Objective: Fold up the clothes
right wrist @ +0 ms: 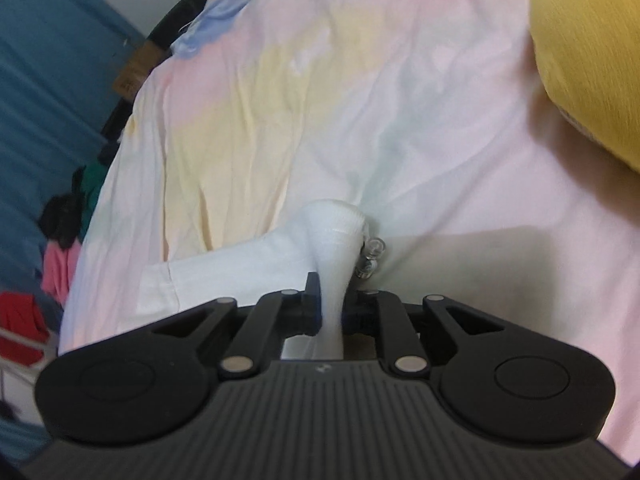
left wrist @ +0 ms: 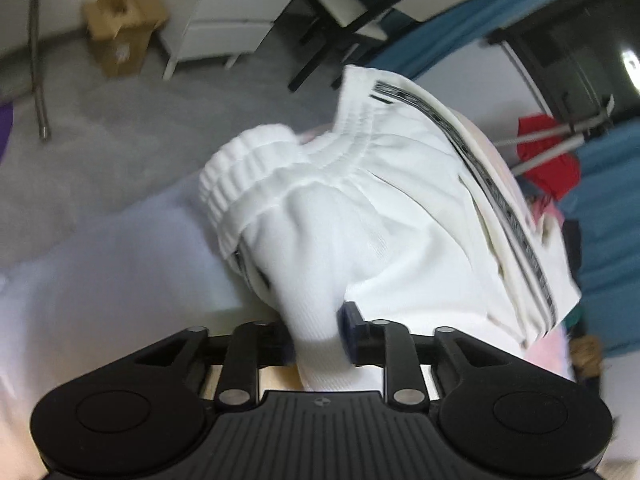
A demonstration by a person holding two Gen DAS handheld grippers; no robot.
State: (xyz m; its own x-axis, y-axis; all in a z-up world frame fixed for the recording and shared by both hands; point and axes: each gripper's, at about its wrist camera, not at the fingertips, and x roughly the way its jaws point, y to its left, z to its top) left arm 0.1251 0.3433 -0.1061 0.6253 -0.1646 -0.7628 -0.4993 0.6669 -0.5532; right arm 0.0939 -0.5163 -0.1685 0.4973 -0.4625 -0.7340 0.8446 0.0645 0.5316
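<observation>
Here both grippers (left wrist: 318,340) (right wrist: 332,312) pinch the white shorts (left wrist: 360,208).

Left view: you're looking down along the left gripper (left wrist: 320,340), close on white shorts (left wrist: 380,208), floor behind.
Right view: you're facing steeply down, close over the pastel sheet (right wrist: 280,100).
Shared: white fabric, sheet.

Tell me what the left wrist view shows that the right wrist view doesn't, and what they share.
Left wrist only: the white shorts bunched up, with elastic waistband and black side stripe; a cardboard box on grey floor; the left gripper clamped on fabric.
Right wrist only: a yellow cloth; the right gripper pinching white fabric.
Both: the pastel sheet, blue curtain and red garment.
</observation>
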